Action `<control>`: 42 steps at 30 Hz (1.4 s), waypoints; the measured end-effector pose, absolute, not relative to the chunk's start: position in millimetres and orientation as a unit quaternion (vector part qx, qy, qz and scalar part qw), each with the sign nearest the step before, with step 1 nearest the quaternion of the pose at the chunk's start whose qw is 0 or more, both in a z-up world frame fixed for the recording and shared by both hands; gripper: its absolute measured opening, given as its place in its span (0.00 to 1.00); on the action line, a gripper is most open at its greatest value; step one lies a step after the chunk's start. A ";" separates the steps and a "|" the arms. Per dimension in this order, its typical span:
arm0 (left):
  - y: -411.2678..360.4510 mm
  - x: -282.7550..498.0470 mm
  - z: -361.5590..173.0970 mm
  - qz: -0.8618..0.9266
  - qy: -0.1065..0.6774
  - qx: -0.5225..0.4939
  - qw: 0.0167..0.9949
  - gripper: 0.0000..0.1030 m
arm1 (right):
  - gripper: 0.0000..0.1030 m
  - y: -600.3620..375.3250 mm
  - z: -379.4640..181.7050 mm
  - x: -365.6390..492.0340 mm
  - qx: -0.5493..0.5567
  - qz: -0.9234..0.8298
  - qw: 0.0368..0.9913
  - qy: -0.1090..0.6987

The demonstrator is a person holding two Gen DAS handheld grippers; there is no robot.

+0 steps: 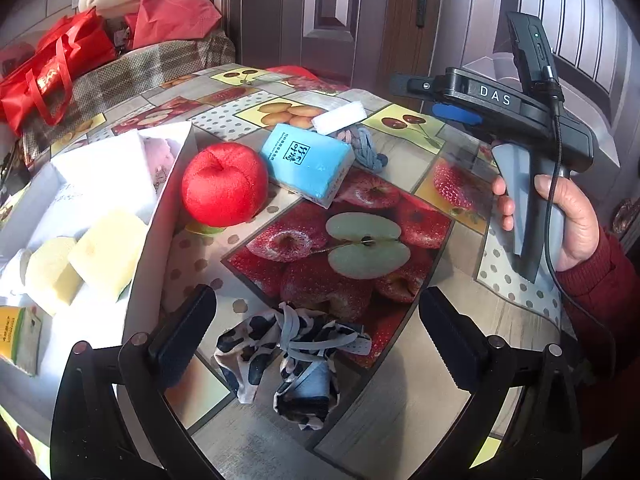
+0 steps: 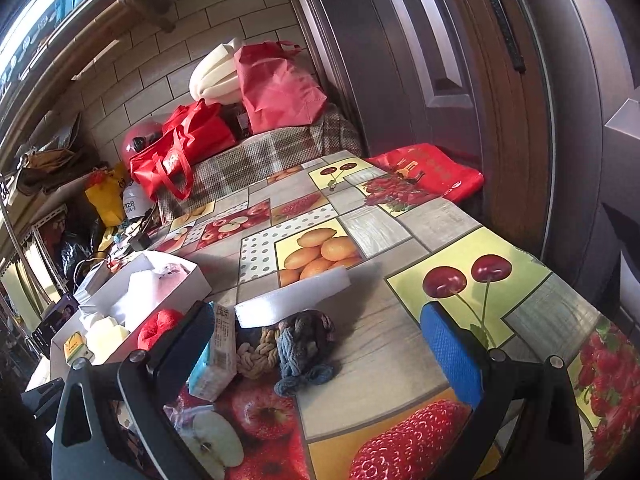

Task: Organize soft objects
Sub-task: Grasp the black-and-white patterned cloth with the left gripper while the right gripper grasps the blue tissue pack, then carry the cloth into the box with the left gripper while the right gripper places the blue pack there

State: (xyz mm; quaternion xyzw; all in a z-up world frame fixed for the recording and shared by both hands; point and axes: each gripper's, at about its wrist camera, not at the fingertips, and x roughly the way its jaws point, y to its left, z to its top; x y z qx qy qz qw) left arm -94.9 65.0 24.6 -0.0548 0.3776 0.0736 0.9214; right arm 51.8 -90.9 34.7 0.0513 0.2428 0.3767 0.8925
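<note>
Here, left gripper (image 1: 316, 320) jaws gape around spotted cloth (image 1: 288, 356).

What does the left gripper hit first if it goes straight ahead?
Likely the cow-print cloth, lying between the open fingers of the left gripper on the table. Past it, bare tablecloth, then the blue pack. Height over the cloth is unclear.

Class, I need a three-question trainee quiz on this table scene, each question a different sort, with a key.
1. True or false: the red plush apple lies inside the white box.
2. Which lies between the open left claw fingers? A blue tissue pack B cow-print cloth C white foam block
3. Fill in: the braided rope lies between the fingers of the open right claw, beside the ____ block.

Key: 1 false; 2 B; 3 white foam
</note>
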 end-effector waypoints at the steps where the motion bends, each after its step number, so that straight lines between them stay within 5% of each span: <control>1: 63.2 -92.2 21.4 0.072 0.388 -0.052 0.917 0.95 | 1.00 -90.0 34.8 51.0 0.049 0.379 0.892 0.242; 6: 57.6 -78.0 3.5 0.067 0.442 -0.030 0.894 0.87 | 1.00 -74.1 38.4 36.7 0.007 0.423 0.877 0.227; 8: 58.9 -81.5 5.8 0.068 0.434 -0.026 0.898 0.59 | 1.00 -54.9 38.2 21.5 -0.046 0.459 0.860 0.217; 11: 68.8 -88.5 6.6 0.073 0.426 -0.037 0.901 0.43 | 1.00 -22.9 31.9 -4.3 -0.149 0.480 0.842 0.198; 15: 76.9 -90.5 7.5 0.078 0.421 -0.047 0.902 0.42 | 0.98 5.3 22.6 -11.8 -0.223 0.464 0.837 0.186; 18: 73.3 -89.0 7.7 0.080 0.420 -0.037 0.903 0.42 | 0.84 24.6 11.5 -7.7 -0.266 0.455 0.825 0.206; 20: 70.9 -89.5 8.1 0.081 0.419 -0.031 0.904 0.42 | 0.63 34.6 2.4 -7.7 -0.297 0.444 0.816 0.222; 23: 68.1 -95.1 12.1 0.082 0.405 -0.025 0.910 0.42 | 0.50 37.7 -2.3 -12.3 -0.319 0.427 0.818 0.216; 28: 73.6 -113.9 27.6 0.091 0.346 -0.041 0.933 0.42 | 0.49 9.0 17.8 -21.3 -0.265 0.399 0.866 0.146; 34: 84.9 -127.3 51.0 0.152 0.234 -0.026 0.960 0.42 | 0.49 -34.2 46.4 -15.9 -0.076 0.413 0.900 0.118; 42: 92.6 -143.9 61.7 0.185 0.173 -0.012 0.967 0.42 | 0.49 -24.2 50.4 -37.2 -0.055 0.444 0.888 0.105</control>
